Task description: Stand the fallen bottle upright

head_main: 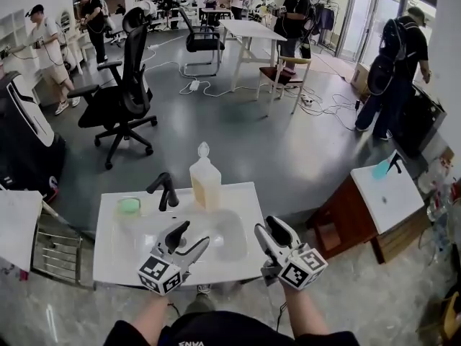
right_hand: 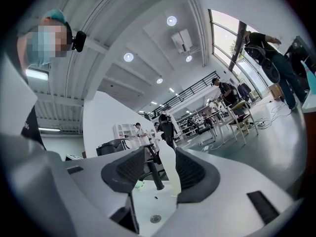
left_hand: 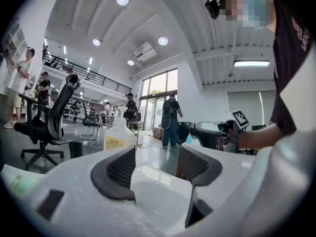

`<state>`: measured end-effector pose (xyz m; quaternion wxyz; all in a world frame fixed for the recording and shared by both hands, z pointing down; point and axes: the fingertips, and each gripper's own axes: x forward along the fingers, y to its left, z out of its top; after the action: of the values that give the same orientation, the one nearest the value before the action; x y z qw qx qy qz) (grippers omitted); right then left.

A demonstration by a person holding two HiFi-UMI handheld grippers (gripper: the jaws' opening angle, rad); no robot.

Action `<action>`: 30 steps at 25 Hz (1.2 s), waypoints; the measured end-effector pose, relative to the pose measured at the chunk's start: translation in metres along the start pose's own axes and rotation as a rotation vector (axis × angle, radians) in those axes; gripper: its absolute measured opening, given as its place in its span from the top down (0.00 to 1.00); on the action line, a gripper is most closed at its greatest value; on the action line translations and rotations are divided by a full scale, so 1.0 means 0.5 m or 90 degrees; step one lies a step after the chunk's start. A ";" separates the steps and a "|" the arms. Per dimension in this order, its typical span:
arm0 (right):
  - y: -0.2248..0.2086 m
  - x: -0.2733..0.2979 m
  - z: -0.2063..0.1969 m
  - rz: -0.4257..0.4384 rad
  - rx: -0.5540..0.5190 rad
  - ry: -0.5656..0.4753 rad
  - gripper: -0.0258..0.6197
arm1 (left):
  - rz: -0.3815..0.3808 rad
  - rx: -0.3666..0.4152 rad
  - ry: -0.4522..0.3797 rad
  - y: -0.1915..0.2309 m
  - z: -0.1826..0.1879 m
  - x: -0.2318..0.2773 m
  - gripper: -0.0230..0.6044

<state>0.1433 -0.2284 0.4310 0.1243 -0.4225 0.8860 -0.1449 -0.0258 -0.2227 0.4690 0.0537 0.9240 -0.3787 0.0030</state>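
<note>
A pale plastic bottle (head_main: 205, 181) with a white cap stands upright at the back rim of the white sink unit (head_main: 115, 265), just right of the black faucet (head_main: 166, 189). My left gripper (head_main: 193, 235) hovers over the front left of the basin, open and empty. Over the front right, my right gripper (head_main: 268, 229) is also open with nothing between its pads. In the left gripper view the bottle (left_hand: 117, 137) shows beyond the left jaw of the left gripper (left_hand: 158, 154). The right gripper view looks past the right gripper (right_hand: 160, 157) at the bottle (right_hand: 170, 169) and faucet (right_hand: 154, 174), both well beyond its jaws.
A green cup (head_main: 130, 206) sits on the sink's left ledge. A black office chair (head_main: 122, 92) stands behind the sink. A wooden cabinet with a white top (head_main: 392, 197) carries a blue spray bottle (head_main: 382, 168) at the right. Several people stand further back.
</note>
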 end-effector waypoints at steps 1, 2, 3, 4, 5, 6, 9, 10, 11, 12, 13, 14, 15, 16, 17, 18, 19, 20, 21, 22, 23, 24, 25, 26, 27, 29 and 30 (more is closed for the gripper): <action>0.003 -0.016 -0.004 -0.004 0.003 -0.001 0.66 | 0.003 0.001 -0.003 -0.011 0.001 -0.010 0.49; 0.006 -0.031 -0.008 -0.008 0.006 -0.002 0.67 | 0.004 0.001 -0.004 -0.022 0.000 -0.020 0.49; 0.009 -0.046 -0.012 -0.012 0.008 -0.003 0.68 | 0.003 0.001 -0.005 -0.034 -0.002 -0.029 0.50; 0.013 -0.060 -0.017 -0.016 0.010 -0.002 0.69 | 0.002 0.001 -0.005 -0.044 -0.004 -0.037 0.52; 0.016 -0.073 -0.022 -0.019 0.012 -0.002 0.71 | 0.000 0.002 -0.004 -0.054 -0.005 -0.046 0.54; 0.020 -0.085 -0.027 -0.021 0.014 0.000 0.72 | 0.000 0.005 -0.004 -0.063 -0.006 -0.054 0.56; 0.032 -0.118 -0.048 -0.028 0.019 0.010 0.74 | 0.010 0.003 -0.004 -0.082 -0.008 -0.079 0.62; 0.037 -0.129 -0.055 -0.029 0.021 0.014 0.75 | 0.012 0.002 -0.005 -0.089 -0.009 -0.086 0.64; 0.042 -0.139 -0.061 -0.031 0.023 0.018 0.76 | 0.012 0.005 -0.006 -0.096 -0.010 -0.093 0.66; 0.047 -0.149 -0.067 -0.033 0.024 0.021 0.77 | 0.010 0.009 -0.006 -0.104 -0.011 -0.098 0.68; 0.052 -0.158 -0.072 -0.034 0.026 0.024 0.78 | 0.008 0.014 -0.005 -0.112 -0.013 -0.104 0.72; 0.057 -0.167 -0.078 -0.035 0.027 0.025 0.82 | 0.007 0.018 -0.004 -0.119 -0.015 -0.109 0.76; 0.062 -0.176 -0.083 -0.035 0.028 0.027 0.90 | 0.008 0.020 -0.003 -0.126 -0.019 -0.114 0.80; 0.066 -0.185 -0.089 -0.036 0.028 0.029 0.96 | 0.008 0.021 0.000 -0.133 -0.024 -0.119 0.83; 0.069 -0.192 -0.095 -0.036 0.028 0.032 0.96 | 0.006 0.021 0.004 -0.140 -0.029 -0.122 0.85; 0.072 -0.199 -0.101 -0.036 0.028 0.036 0.96 | 0.005 0.022 0.007 -0.146 -0.034 -0.126 0.87; 0.074 -0.204 -0.106 -0.036 0.029 0.038 0.96 | 0.003 0.022 0.010 -0.151 -0.038 -0.129 0.89; 0.077 -0.208 -0.110 -0.037 0.031 0.041 0.96 | 0.003 0.021 0.011 -0.156 -0.042 -0.133 0.90; 0.079 -0.212 -0.115 -0.038 0.034 0.045 0.96 | 0.005 0.019 0.012 -0.159 -0.044 -0.138 0.90; 0.082 -0.215 -0.121 -0.039 0.037 0.049 0.96 | 0.008 0.015 0.014 -0.162 -0.047 -0.143 0.91; 0.086 -0.218 -0.128 -0.038 0.041 0.053 0.96 | 0.011 0.012 0.016 -0.166 -0.049 -0.149 0.91; 0.090 -0.220 -0.135 -0.037 0.045 0.059 0.96 | 0.012 0.010 0.018 -0.169 -0.053 -0.155 0.92; 0.094 -0.221 -0.143 -0.035 0.047 0.065 0.96 | 0.011 0.009 0.021 -0.171 -0.057 -0.161 0.92; 0.097 -0.221 -0.150 -0.035 0.046 0.072 0.96 | 0.010 0.009 0.023 -0.173 -0.062 -0.165 0.92; 0.099 -0.221 -0.156 -0.035 0.044 0.079 0.96 | 0.008 0.011 0.024 -0.173 -0.065 -0.168 0.92; 0.102 -0.220 -0.166 -0.036 0.043 0.091 0.96 | 0.005 0.017 0.026 -0.174 -0.070 -0.174 0.93; 0.104 -0.220 -0.169 -0.037 0.046 0.095 0.96 | 0.005 0.018 0.026 -0.175 -0.072 -0.176 0.93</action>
<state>0.1446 -0.0982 0.5016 0.0688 -0.4314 0.8744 -0.2112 -0.0261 -0.0957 0.4921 0.0485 0.9230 -0.3808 0.0275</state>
